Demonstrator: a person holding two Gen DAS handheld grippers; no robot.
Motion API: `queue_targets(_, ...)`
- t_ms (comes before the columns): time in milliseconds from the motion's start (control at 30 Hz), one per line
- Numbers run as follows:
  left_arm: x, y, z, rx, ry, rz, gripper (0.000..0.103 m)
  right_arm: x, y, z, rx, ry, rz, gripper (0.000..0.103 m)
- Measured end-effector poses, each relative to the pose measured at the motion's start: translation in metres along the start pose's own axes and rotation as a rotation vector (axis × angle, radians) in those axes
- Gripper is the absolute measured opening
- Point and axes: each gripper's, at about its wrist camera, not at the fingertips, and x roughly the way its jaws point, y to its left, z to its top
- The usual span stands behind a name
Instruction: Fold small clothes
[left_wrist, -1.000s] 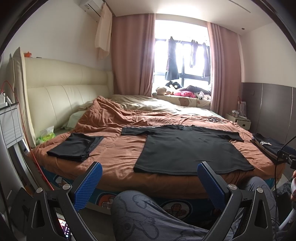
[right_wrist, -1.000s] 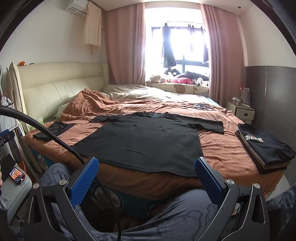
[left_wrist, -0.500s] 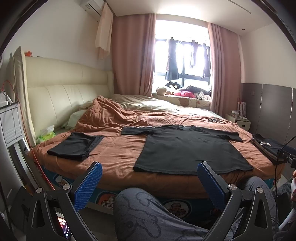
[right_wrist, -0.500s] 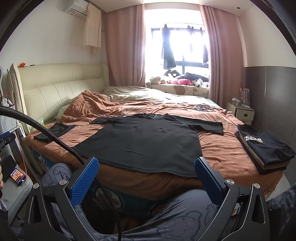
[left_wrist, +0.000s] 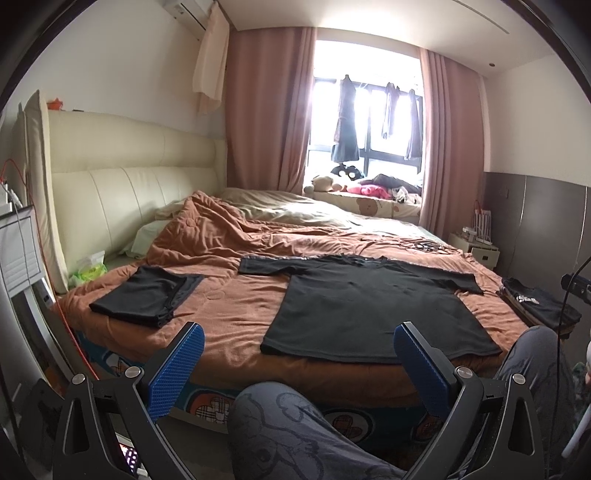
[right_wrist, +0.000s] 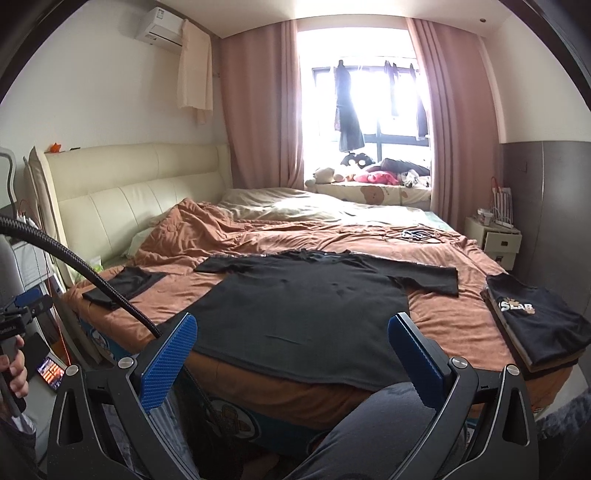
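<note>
**Both tools wide open, empty, short of the bed**

Currently, left wrist view: left tool (left_wrist: 295, 363) is spread wide, blue pads (left_wrist: 176, 367) far apart, nothing between them and nothing touching them. It sits off the near edge of the bed (left_wrist: 236, 314), above the person's knee (left_wrist: 291, 428) in grey patterned trousers. The black T-shirt (left_wrist: 369, 306) lies flat on the orange blanket, sleeves out to both sides, hem toward the camera. Folded black garment (left_wrist: 146, 295) lies to its left, apart from it. Stack of folded dark clothes (left_wrist: 535, 301) sits at the bed's right edge.

Right wrist view: right tool (right_wrist: 291, 363) is equally spread, empty, no contact with any cloth. Black T-shirt (right_wrist: 310, 314) fills the centre, its hem just past the fingertips and overhanging the bed edge a little. Folded stack with a printed top (right_wrist: 535, 321) lies to the right, well apart from the shirt. Folded black garment (right_wrist: 122, 284) is at far left, partly hidden behind a black cable (right_wrist: 85, 266). The person's hand (right_wrist: 14, 373) on a handle shows at the left border.

Versus 1.0 s ago: opening unchanged on both tools. Both cameras have shifted only slightly; the shirt, the folded garment and the stack lie as they did.
</note>
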Motion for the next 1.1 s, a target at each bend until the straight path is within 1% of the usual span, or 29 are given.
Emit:
queue_targets(133, 0.006, 0.002, 0.014, -0.005, 0.018, -0.01, 0.103, 0.011, -0.005, 0.007, 0.016, 0.008, 0.005, 0.103)
queue_targets(233, 0.008, 0.003, 0.027, -0.005, 0.015, -0.006, 0.103, 0.021, -0.009, 0.016, 0.032, 0.007, 0.01, 0.103)
queue_targets(367, 0.019, 0.005, 0.047, -0.011, 0.038, -0.024, 0.103, 0.036, -0.015, 0.03, 0.071, 0.017, 0.012, 0.103)
queue_targets(533, 0.034, 0.009, 0.071, -0.004, 0.037, -0.008, 0.103, 0.054, -0.018, 0.043, 0.094, 0.002, 0.014, 0.103)
queue_targets(733, 0.052, 0.014, 0.087, -0.014, 0.041, 0.007, 0.103, 0.092, -0.023, 0.051, 0.123, 0.03, 0.038, 0.103)
queue_targets(900, 0.085, 0.019, 0.103, -0.003, 0.056, 0.016, 0.103, 0.132, -0.029, 0.074, 0.122, 0.042, 0.038, 0.103)
queue_targets(1100, 0.143, 0.031, 0.125, -0.008, 0.097, 0.019, 0.103, 0.184, -0.035, 0.101, 0.132, 0.073, 0.027, 0.103)
